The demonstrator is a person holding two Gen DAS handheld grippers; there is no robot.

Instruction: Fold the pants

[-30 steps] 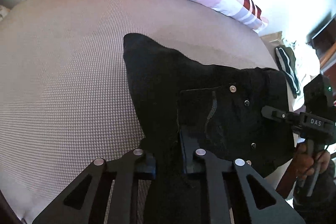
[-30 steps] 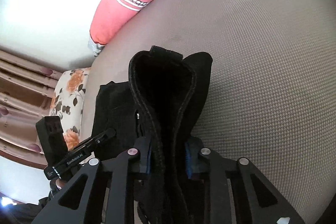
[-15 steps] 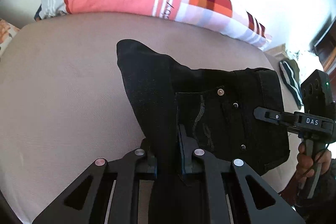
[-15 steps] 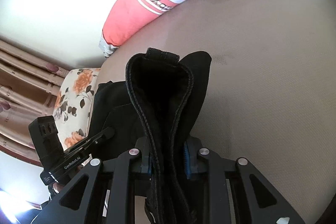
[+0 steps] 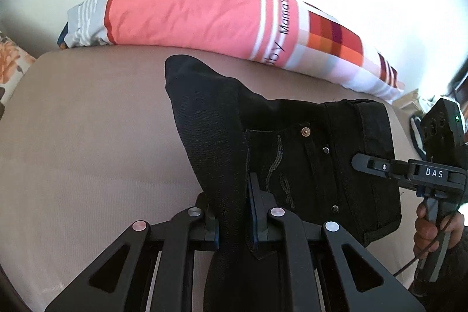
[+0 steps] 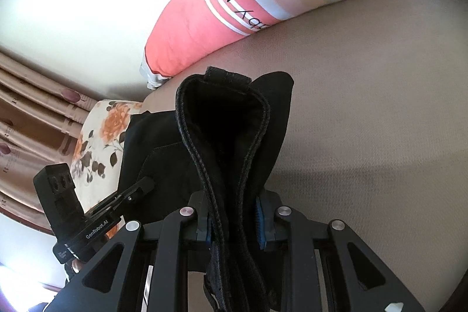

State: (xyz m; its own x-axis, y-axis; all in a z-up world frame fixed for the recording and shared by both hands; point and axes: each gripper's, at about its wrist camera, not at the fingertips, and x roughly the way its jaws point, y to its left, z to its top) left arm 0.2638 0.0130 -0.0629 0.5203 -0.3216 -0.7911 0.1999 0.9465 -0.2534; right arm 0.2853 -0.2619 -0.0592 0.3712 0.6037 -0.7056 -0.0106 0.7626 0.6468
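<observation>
The lower run of the black pants [image 5: 222,154] passes between the left gripper [image 5: 234,220] pads and is cut off by the bottom edge of the left wrist view; likewise under the right gripper [image 6: 234,220] in the right wrist view. The bolster pillow [image 5: 204,16] print reads only in part, its letters blurred. The person's hand [image 5: 433,227] is cropped at the right edge, and the striped item [image 5: 416,133] beyond it cannot be identified.

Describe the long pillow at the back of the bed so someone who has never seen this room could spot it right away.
Start from the wide beige bed, where black pants are held up. Along its far edge, against the bright white wall, lies the long pillow. It is coral pink in the middle with white stripes and black lettering, then orange, red and pastel squares; a smaller floral cushion sits nearby.
</observation>
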